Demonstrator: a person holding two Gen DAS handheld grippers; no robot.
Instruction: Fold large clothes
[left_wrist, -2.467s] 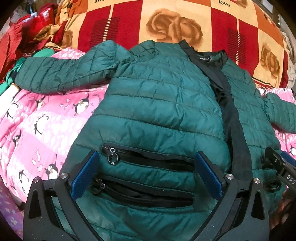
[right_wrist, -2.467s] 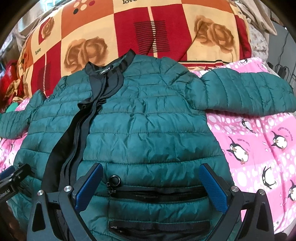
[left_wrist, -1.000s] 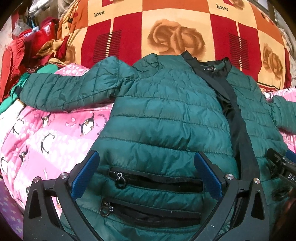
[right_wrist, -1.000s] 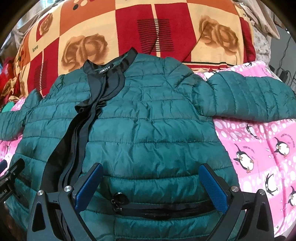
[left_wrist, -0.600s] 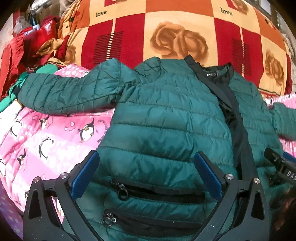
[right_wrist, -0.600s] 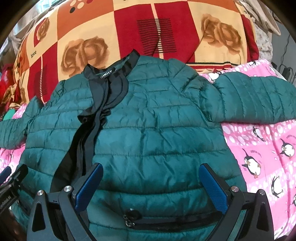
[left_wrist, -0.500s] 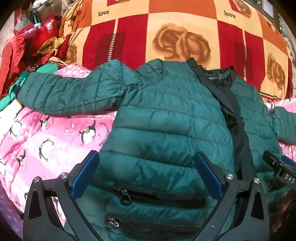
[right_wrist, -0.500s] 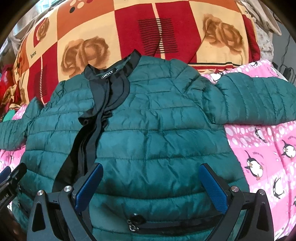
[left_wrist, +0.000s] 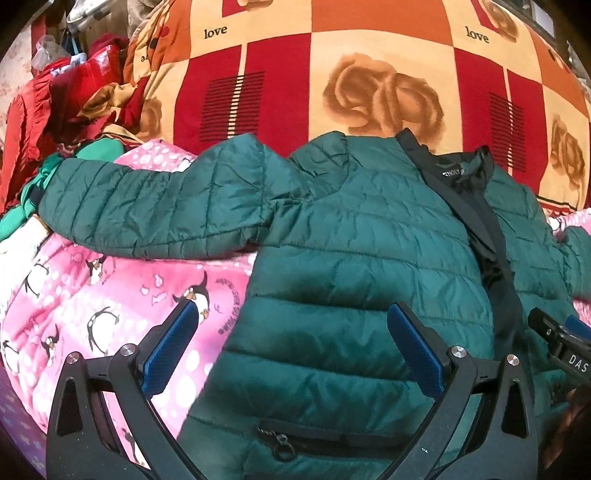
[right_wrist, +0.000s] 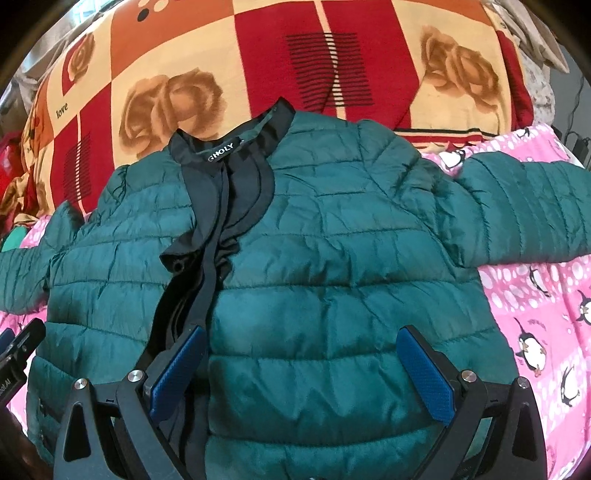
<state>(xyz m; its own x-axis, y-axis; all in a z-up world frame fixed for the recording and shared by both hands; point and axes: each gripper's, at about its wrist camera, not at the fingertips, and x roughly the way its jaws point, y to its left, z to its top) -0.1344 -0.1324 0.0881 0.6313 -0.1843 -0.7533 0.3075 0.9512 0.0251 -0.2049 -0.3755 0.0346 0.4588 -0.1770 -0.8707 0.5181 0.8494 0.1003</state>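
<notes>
A dark green quilted jacket (left_wrist: 362, 251) lies face up on the bed, front closed, with a black collar and placket (left_wrist: 476, 206). Its sleeves are spread out to both sides: one (left_wrist: 147, 210) in the left wrist view, the other (right_wrist: 524, 210) in the right wrist view. My left gripper (left_wrist: 291, 343) is open and empty above the jacket's left lower body and side edge. My right gripper (right_wrist: 301, 369) is open and empty above the jacket (right_wrist: 332, 258), right of the placket. The right gripper's tip also shows in the left wrist view (left_wrist: 561, 347).
A pink penguin-print blanket (left_wrist: 92, 302) covers the bed under the jacket and shows in the right wrist view (right_wrist: 546, 332). A red, orange and cream rose-patterned blanket (left_wrist: 369, 74) is piled behind. Red and green clothes (left_wrist: 55, 110) are heaped at the far left.
Both grippers have moved up along the jacket toward the collar. The pocket zips have slid toward the bottom of both views. Both grippers stay open.
</notes>
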